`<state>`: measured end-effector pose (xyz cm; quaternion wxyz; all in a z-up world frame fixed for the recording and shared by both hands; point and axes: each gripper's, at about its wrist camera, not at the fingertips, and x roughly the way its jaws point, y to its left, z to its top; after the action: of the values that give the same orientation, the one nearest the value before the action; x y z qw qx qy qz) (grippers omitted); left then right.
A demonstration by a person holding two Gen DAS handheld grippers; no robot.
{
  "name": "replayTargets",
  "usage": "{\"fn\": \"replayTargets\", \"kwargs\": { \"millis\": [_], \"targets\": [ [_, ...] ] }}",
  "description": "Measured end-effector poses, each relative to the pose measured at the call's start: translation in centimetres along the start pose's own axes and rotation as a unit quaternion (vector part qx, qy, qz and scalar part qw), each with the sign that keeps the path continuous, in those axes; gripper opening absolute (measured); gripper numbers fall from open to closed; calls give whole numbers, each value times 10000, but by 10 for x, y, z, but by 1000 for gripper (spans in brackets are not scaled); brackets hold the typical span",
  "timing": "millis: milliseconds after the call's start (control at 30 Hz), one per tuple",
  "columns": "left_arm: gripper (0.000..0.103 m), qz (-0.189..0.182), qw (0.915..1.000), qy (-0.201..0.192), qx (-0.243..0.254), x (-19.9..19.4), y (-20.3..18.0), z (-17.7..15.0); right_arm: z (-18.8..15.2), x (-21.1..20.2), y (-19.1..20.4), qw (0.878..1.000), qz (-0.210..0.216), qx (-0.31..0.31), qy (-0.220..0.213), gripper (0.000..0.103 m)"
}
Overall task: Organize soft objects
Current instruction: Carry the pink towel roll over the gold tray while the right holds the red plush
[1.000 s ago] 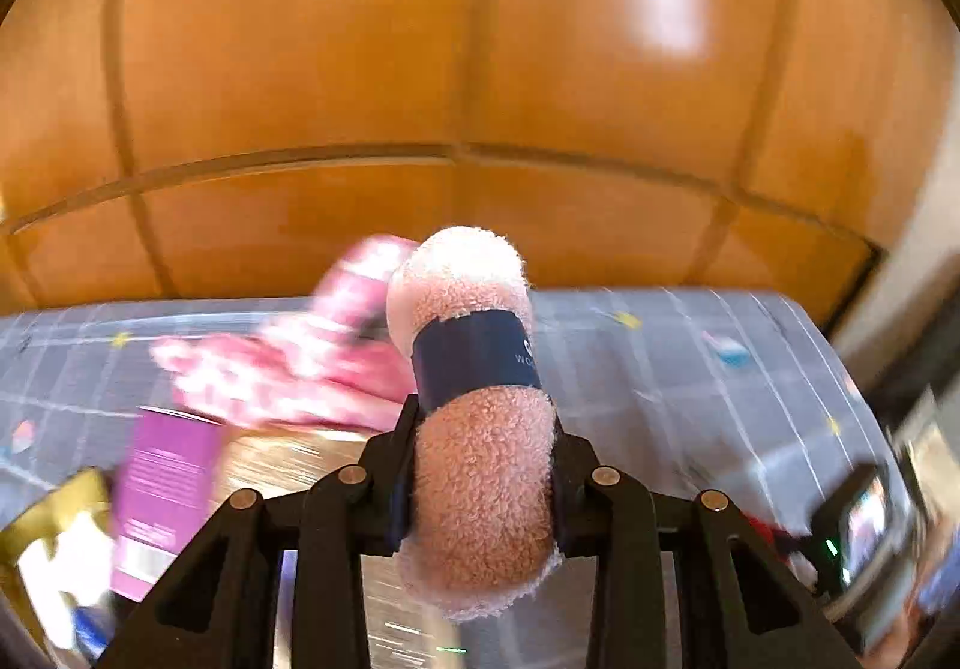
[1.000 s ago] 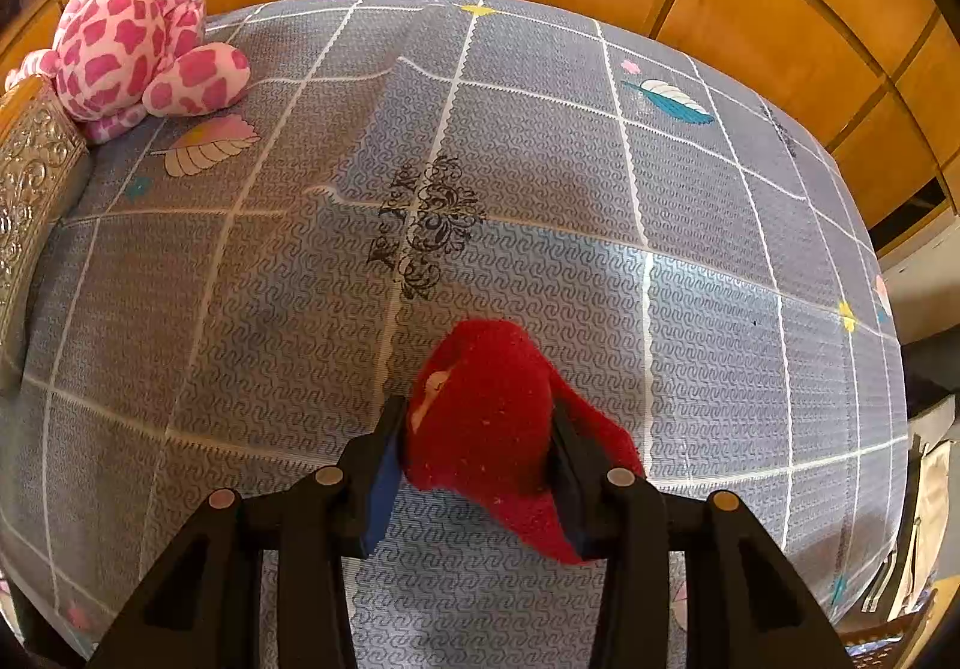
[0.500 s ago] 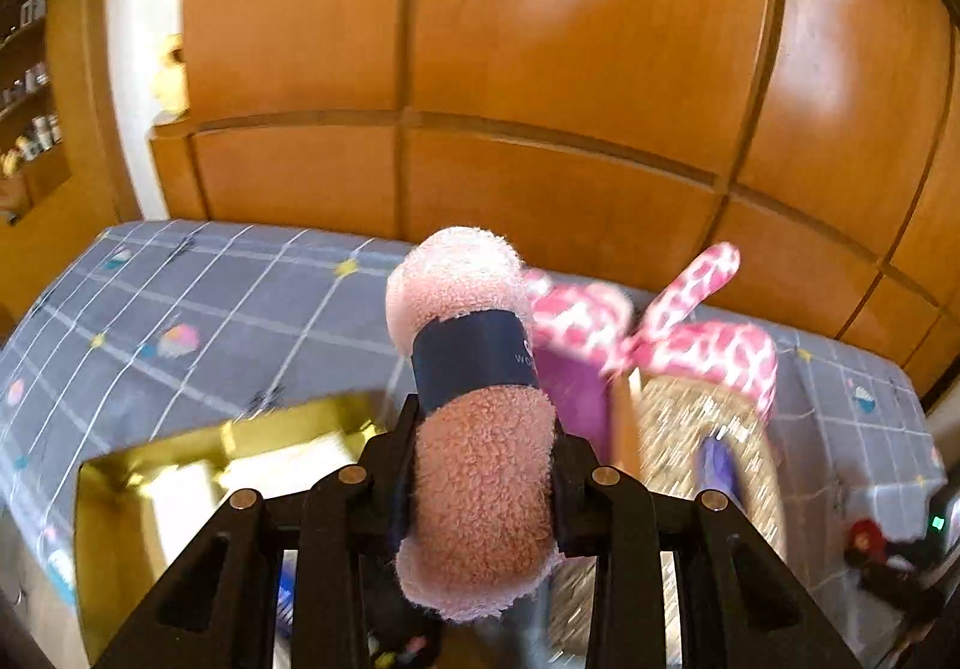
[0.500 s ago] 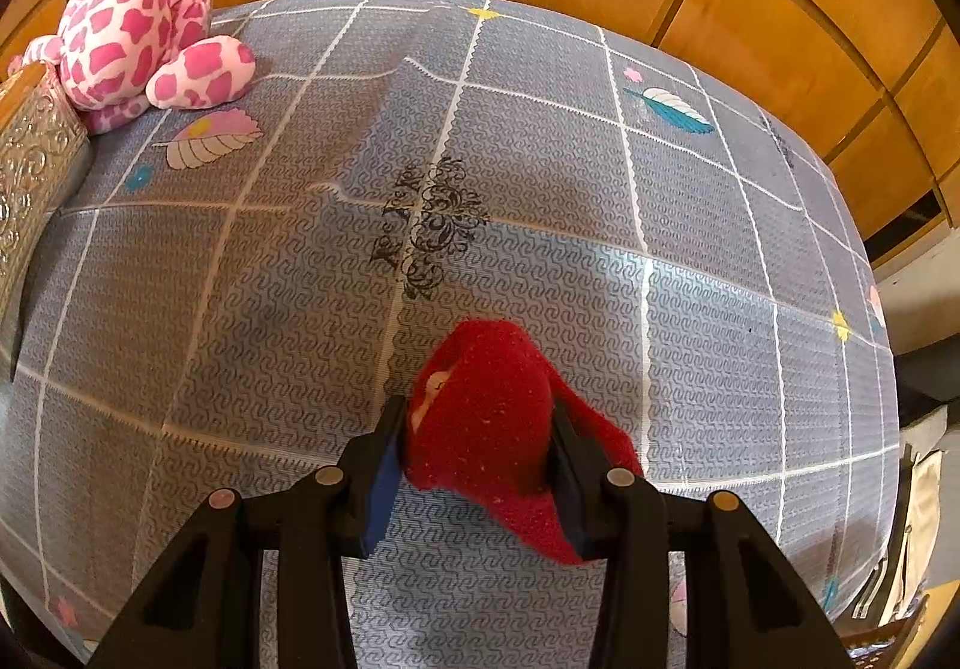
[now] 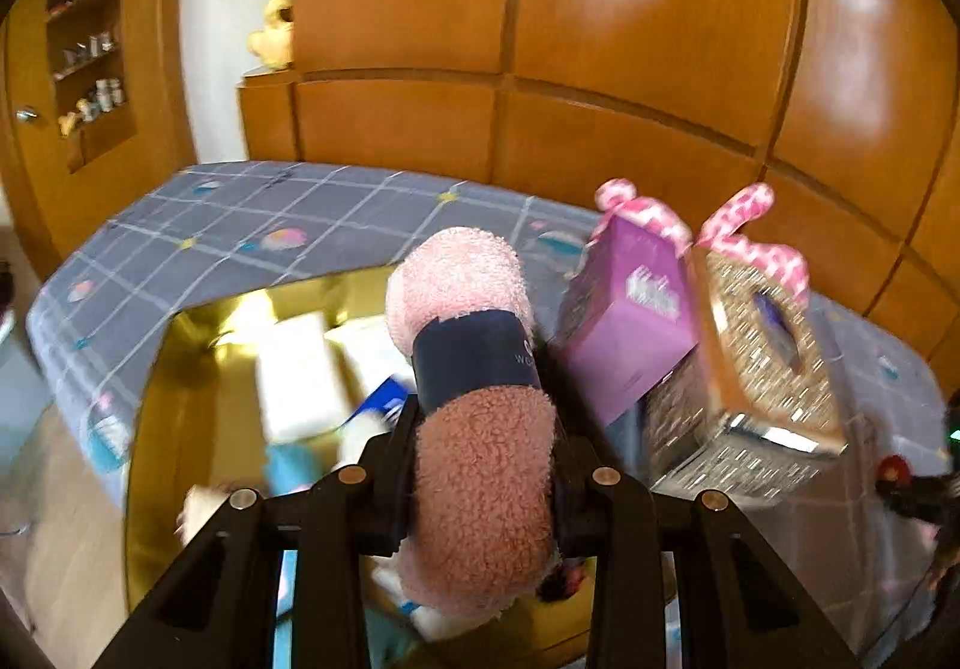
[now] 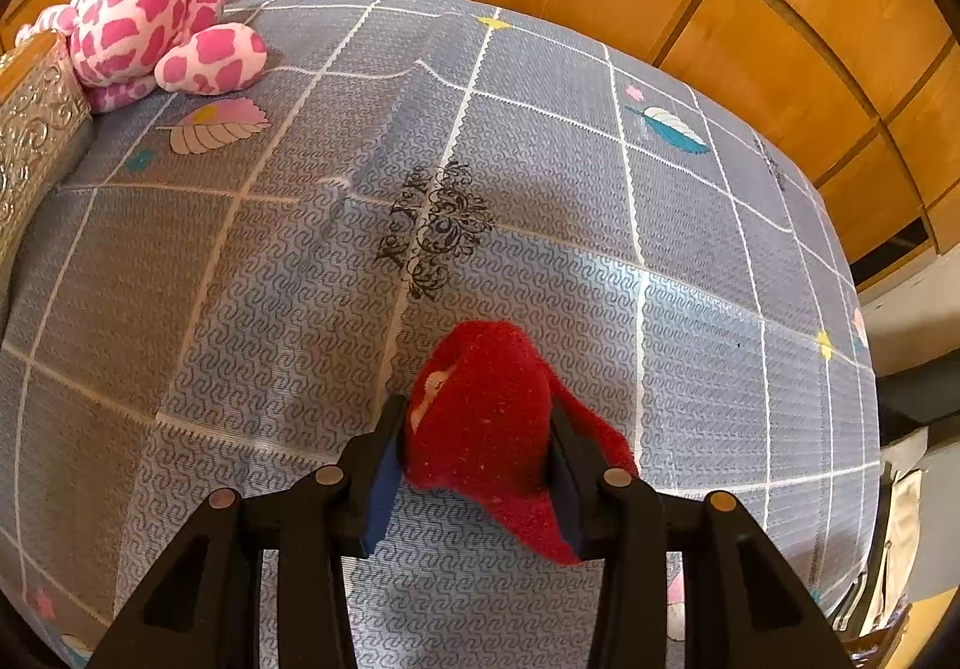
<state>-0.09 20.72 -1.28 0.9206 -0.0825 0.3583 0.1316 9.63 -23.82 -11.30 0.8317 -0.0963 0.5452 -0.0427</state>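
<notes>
Left wrist view: the left gripper (image 5: 483,465) has its jaws clamped on the lower half of a rolled pink fleece bundle (image 5: 474,399), which stands upright between them. A dark navy band (image 5: 474,360) circles the roll at its middle, just above the jaw tips. The roll is held above a gold box (image 5: 174,363) that lies open on a bed covered by a grey checked sheet (image 5: 240,225). Inside the box lie pale and blue items, too blurred to identify. Just right of the roll stands a purple carton (image 5: 630,321), and beside that a glittering gold and silver box (image 5: 756,369). Behind these two rises a pink-and-white spotted plush toy (image 5: 744,225), of which only the upper parts show. A wall of wooden panels (image 5: 600,39) backs the bed; at far left is a recessed shelf (image 5: 90,45) with small items, and a yellow plush (image 5: 273,36) sits on a ledge.

Right wrist view: the right gripper (image 6: 474,450) has its jaws clamped on a red fuzzy soft item (image 6: 486,417). A flap of it trails out below and to the right of the jaws, and a small pale patch shows on its left side. The item hangs close over the grey checked sheet (image 6: 300,309); whether it touches cannot be told. The spotted plush toy (image 6: 150,15) lies at the far left corner of the bed, touching the embossed metallic box (image 6: 36,123) at the left edge. Printed leaves, feathers and a dark ornamental motif (image 6: 438,225) mark the sheet.
</notes>
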Motion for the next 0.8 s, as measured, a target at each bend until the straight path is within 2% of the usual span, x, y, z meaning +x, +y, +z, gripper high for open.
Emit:
{"fn": "replayTargets", "kwargs": {
  "millis": [333,800],
  "targets": [
    [35,370,9981,379,-301,12,29,-35,-2,0,5,9998,-129,-141,-82,41],
    [39,451,9965,593,-385,28,42,-44,-9,-8,15,9988,-342,-280,-203,39]
  ]
}}
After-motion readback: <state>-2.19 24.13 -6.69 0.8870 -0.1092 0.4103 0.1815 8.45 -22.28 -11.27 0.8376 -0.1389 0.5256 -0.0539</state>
